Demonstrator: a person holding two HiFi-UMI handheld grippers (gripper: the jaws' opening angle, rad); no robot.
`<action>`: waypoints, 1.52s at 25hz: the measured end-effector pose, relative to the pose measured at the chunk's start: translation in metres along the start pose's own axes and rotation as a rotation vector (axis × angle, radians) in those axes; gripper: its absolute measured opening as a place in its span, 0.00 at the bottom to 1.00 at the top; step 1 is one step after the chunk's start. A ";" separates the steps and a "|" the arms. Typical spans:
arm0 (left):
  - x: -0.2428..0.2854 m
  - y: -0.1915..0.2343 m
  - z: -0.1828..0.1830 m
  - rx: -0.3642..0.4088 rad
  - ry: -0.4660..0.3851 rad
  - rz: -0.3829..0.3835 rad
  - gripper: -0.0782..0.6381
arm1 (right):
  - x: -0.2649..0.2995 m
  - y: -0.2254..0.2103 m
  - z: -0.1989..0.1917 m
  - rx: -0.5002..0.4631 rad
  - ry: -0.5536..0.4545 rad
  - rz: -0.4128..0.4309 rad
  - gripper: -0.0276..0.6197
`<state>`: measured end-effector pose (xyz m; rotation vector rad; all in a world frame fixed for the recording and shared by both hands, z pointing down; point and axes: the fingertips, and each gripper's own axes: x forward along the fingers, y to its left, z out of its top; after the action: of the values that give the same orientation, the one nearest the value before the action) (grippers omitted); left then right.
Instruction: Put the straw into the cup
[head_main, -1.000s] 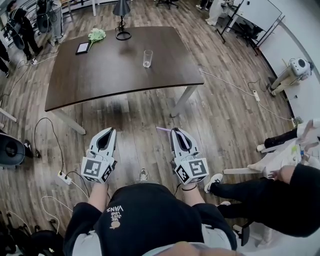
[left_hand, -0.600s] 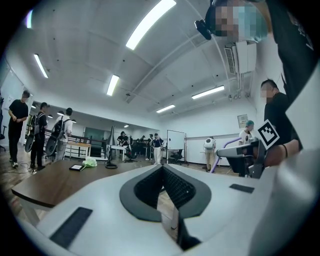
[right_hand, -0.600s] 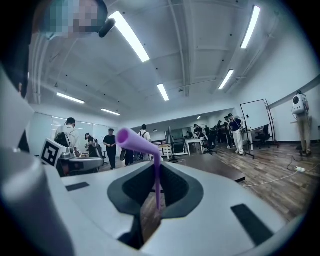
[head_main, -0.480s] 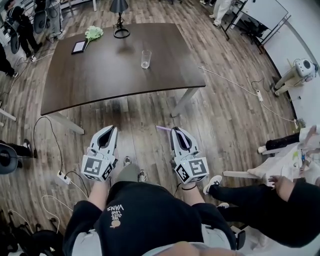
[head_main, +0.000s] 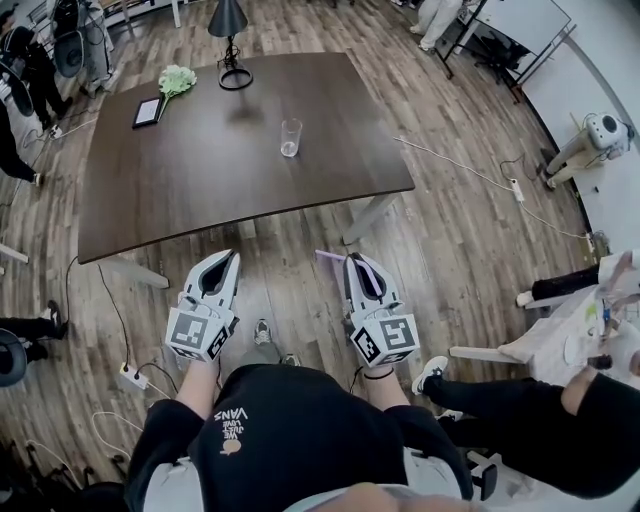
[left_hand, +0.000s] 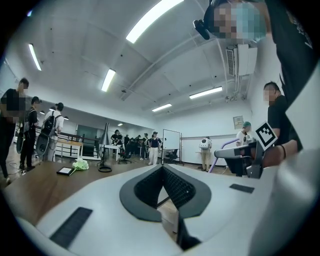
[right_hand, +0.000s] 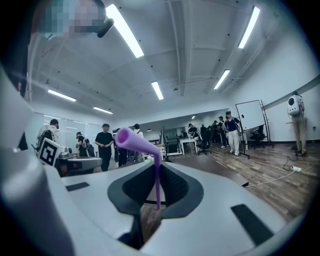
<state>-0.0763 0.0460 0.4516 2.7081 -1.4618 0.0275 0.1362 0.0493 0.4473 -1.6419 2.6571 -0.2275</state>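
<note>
Straw (right_hand: 158, 180) pinched in right hand-held gripper (head_main: 352, 260) | left hand-held gripper (head_main: 230, 258) pressed together | cup (head_main: 290, 138) on table (head_main: 200, 170) | wood floor (head_main: 470, 230)

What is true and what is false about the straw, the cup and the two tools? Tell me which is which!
1. The right tool holds a purple straw. True.
2. The straw is already in the cup. False: the cup has no straw in it; the straw is in the right tool, over the floor.
3. The cup stands on the dark table. True.
4. The left tool holds a spoon. False: nothing is between its jaws.
</note>
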 end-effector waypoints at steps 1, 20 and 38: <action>0.006 0.006 0.000 -0.001 0.001 -0.004 0.12 | 0.007 -0.002 0.001 0.000 -0.002 -0.005 0.11; 0.088 0.090 0.001 -0.002 0.019 -0.111 0.12 | 0.109 -0.016 0.005 0.010 -0.004 -0.090 0.11; 0.212 0.136 0.005 -0.010 0.015 -0.049 0.12 | 0.223 -0.102 0.022 0.007 0.000 -0.022 0.11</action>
<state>-0.0738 -0.2056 0.4632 2.7286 -1.3866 0.0375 0.1288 -0.1965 0.4542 -1.6704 2.6364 -0.2365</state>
